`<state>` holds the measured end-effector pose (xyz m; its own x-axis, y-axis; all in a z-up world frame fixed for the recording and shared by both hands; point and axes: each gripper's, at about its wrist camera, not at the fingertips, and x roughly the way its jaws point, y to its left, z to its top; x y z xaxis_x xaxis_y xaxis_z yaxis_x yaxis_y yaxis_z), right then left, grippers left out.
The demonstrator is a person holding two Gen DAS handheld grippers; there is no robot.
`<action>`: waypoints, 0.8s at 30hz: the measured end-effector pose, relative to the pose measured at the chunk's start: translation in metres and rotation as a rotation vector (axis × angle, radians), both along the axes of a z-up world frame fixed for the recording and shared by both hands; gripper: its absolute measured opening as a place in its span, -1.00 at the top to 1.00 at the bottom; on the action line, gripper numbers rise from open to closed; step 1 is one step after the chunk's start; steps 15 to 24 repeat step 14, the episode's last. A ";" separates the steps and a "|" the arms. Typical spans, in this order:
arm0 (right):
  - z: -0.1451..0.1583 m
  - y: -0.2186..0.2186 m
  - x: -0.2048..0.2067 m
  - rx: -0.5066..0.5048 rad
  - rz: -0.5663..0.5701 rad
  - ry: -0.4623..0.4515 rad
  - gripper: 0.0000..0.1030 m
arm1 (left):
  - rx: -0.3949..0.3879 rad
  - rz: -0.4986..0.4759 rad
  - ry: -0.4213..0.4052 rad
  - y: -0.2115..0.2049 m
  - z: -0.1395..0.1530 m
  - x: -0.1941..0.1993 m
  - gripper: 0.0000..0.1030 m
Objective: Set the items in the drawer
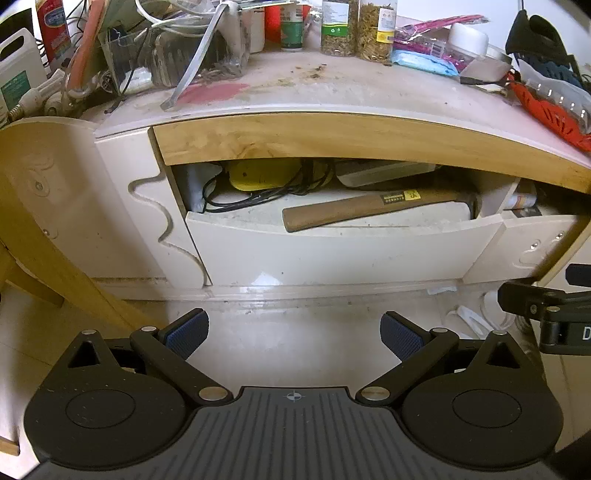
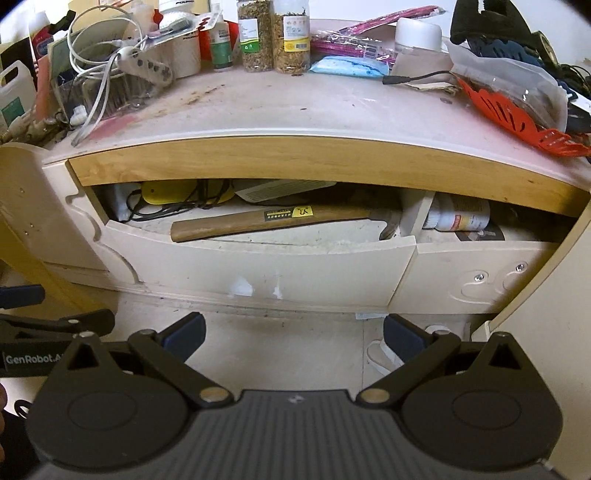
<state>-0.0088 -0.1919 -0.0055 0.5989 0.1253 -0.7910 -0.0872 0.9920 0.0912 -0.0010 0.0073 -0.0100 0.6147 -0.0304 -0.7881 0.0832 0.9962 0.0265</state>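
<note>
Both tongs (image 1: 294, 334) (image 2: 294, 332) gape before drawer (image 2: 258, 262), apart.

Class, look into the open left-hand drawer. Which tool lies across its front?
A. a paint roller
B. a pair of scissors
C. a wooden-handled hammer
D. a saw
C: a hammer with a wooden handle lies lengthwise in the drawer, head to the right.

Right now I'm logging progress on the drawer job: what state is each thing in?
Left drawer: pulled partly open.
Hammer: lying flat inside the left drawer.
Right drawer: partly open, bottle inside.
Left claw: open, empty.
Right claw: open, empty.
Two jars: upright on the tabletop.
</note>
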 end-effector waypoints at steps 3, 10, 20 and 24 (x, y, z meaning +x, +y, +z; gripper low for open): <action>-0.001 0.001 -0.001 0.002 0.003 0.003 -0.99 | -0.003 -0.003 0.000 -0.001 -0.002 0.002 -0.99; -0.002 0.003 -0.001 0.006 0.009 0.010 -0.99 | -0.023 -0.010 -0.012 -0.001 -0.003 0.001 -0.99; -0.002 0.003 -0.001 0.010 0.012 0.013 -0.99 | -0.025 -0.014 -0.015 -0.003 -0.003 0.000 -0.99; -0.002 0.003 -0.001 0.010 0.012 0.013 -0.99 | -0.025 -0.014 -0.015 -0.003 -0.003 0.000 -0.99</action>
